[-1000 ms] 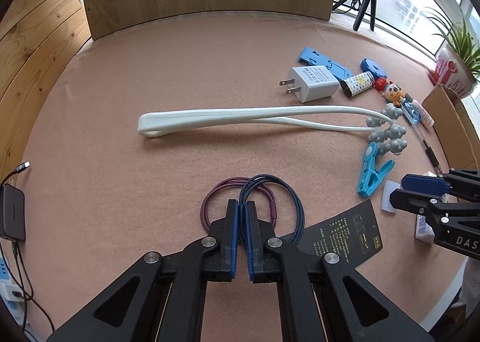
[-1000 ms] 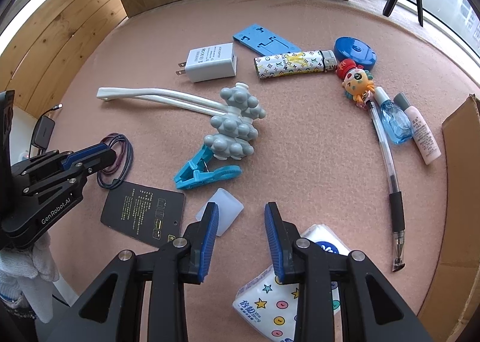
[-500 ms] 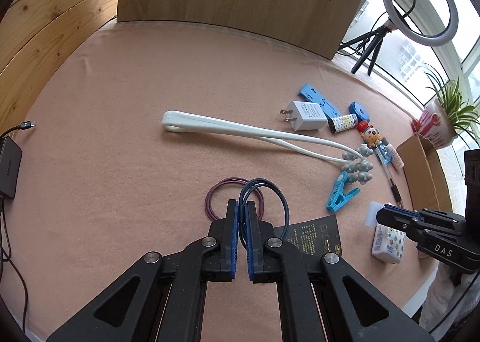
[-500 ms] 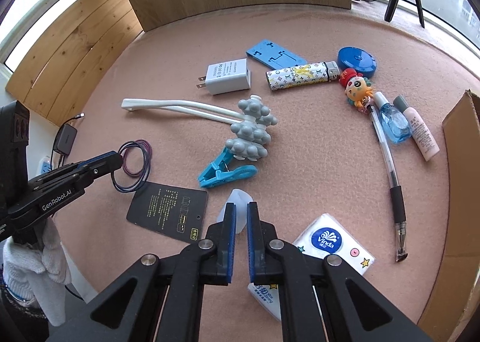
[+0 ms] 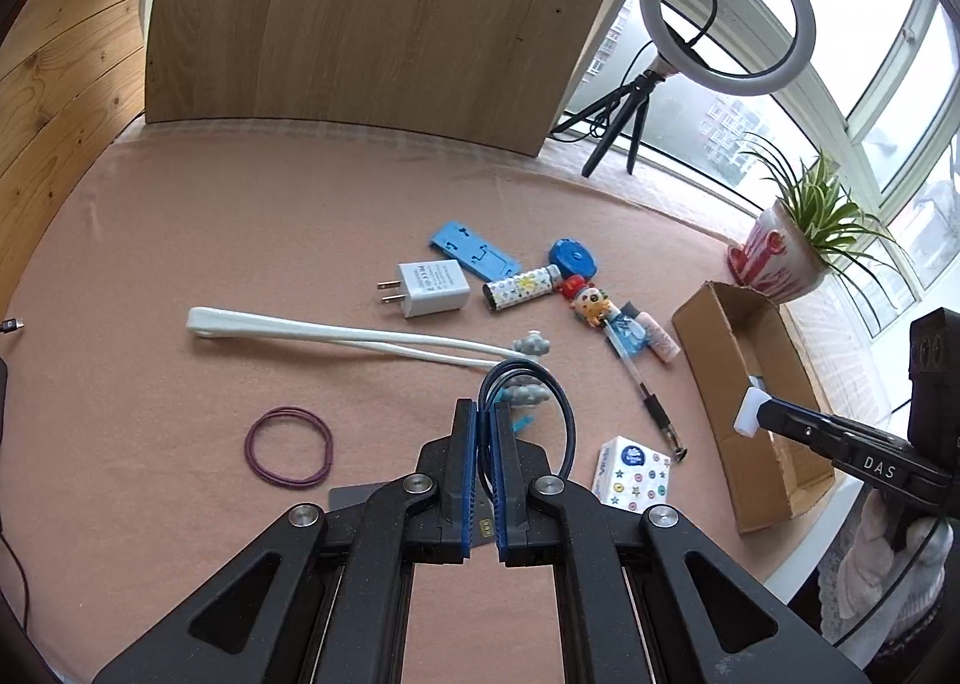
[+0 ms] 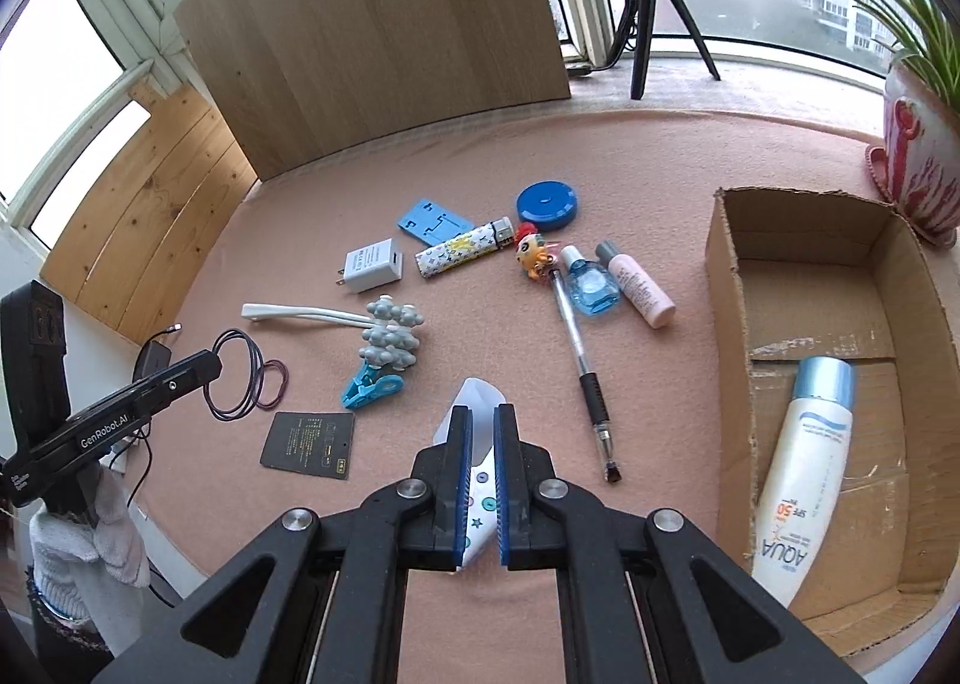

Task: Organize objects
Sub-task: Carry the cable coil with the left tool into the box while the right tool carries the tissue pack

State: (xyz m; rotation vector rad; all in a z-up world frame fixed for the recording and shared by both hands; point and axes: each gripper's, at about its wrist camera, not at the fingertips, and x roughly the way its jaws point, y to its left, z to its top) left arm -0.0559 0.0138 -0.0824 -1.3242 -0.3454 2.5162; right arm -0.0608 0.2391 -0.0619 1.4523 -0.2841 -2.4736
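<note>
My left gripper [image 5: 485, 414] is shut on a dark blue hair tie [image 5: 558, 402] and holds it lifted above the pink table; it also shows in the right wrist view [image 6: 240, 378]. A purple hair tie [image 5: 288, 447] stays on the cloth. My right gripper [image 6: 482, 414] is shut on a small translucent white cap [image 6: 474, 399], raised above the table; the cap also shows in the left wrist view [image 5: 750, 417]. An open cardboard box [image 6: 729, 264] at the right holds a sunscreen bottle [image 6: 804, 480].
On the cloth lie a white massager [image 5: 336, 333], blue clip [image 6: 369, 387], black card [image 6: 309, 444], charger [image 5: 429, 288], lighter [image 6: 465, 255], blue phone stand [image 6: 435, 219], round blue lid [image 6: 546, 204], toy pen [image 6: 576, 336], small bottles [image 6: 636, 285] and tissue pack [image 5: 630, 471]. A potted plant [image 5: 780, 258] stands far right.
Both grippers have risen. The left lifted the blue hair tie off the purple one and moved right. The right closed on the white cap and lifted it toward the box.
</note>
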